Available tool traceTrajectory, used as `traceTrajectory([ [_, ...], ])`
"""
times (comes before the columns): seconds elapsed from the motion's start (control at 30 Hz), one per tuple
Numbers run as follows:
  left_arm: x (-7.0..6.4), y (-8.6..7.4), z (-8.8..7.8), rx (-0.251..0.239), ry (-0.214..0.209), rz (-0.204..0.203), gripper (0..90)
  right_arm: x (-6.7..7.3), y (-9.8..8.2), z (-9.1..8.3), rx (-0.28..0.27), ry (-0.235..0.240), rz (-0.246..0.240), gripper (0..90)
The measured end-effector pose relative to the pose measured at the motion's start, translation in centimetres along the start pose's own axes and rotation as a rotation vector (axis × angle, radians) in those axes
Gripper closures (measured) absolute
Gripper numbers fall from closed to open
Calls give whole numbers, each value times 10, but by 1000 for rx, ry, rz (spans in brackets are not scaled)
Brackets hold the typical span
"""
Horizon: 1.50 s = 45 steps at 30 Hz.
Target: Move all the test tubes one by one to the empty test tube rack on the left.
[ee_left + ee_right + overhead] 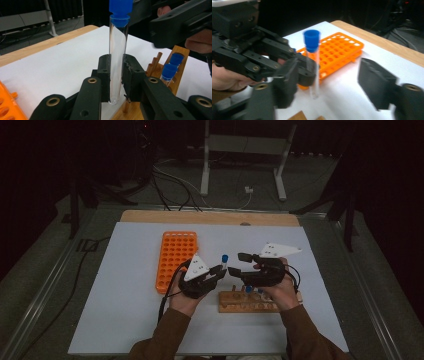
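A: Reading the high view from left to right, what is shown?

B: Left of centre, the orange rack [176,260] lies on the white desk [125,320]. Just right of it, the left gripper [218,270] is closed on a clear test tube [224,263] with a blue cap, held upright above the desk. Right of centre, the right gripper [238,263] is spread open, near the tube but not touching it. At lower centre, the wooden rack [247,302] carries two more blue-capped tubes.

A: How firm is the hold?

B: In the left gripper view, the two pads clamp the tube [117,62] on its lower half, leaving the capped end tall and free at the top of the frame.

A: What could go wrong from here?

B: Probably a handover is under way. In the right gripper view, the tube [312,62] stands left of centre, close to one jaw and well apart from the other. Closing off-centre could knock the glass sideways. Releasing the left gripper before the right one grips would likely drop it onto the desk.
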State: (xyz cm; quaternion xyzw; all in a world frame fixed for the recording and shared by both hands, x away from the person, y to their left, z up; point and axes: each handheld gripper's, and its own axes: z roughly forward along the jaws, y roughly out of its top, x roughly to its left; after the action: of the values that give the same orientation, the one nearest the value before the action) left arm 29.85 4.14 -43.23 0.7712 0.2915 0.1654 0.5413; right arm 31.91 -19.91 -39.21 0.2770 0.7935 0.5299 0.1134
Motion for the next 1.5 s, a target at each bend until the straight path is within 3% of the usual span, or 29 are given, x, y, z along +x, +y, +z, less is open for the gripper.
traceTrajectory([
  [0.1, 2, -1, -2, 3, 4, -2, 781, -3, -2, -4, -3, -39, 11, 157],
  [0.3, 6, -3, -7, 0, 10, -13, 781, -11, -4, -15, -23, -78, 39, 34],
  [0.87, 18, -11, -27, 0, 27, -33, 781, -28, -21, -39, -43, -134, 83, 0],
  [1.13, 28, -18, -40, -10, 36, -67, 781, -33, -32, -53, -45, -172, 92, 0],
  [1.5, 39, -24, -62, -18, 57, -72, 781, -38, -43, -66, -58, -201, 109, 0],
])
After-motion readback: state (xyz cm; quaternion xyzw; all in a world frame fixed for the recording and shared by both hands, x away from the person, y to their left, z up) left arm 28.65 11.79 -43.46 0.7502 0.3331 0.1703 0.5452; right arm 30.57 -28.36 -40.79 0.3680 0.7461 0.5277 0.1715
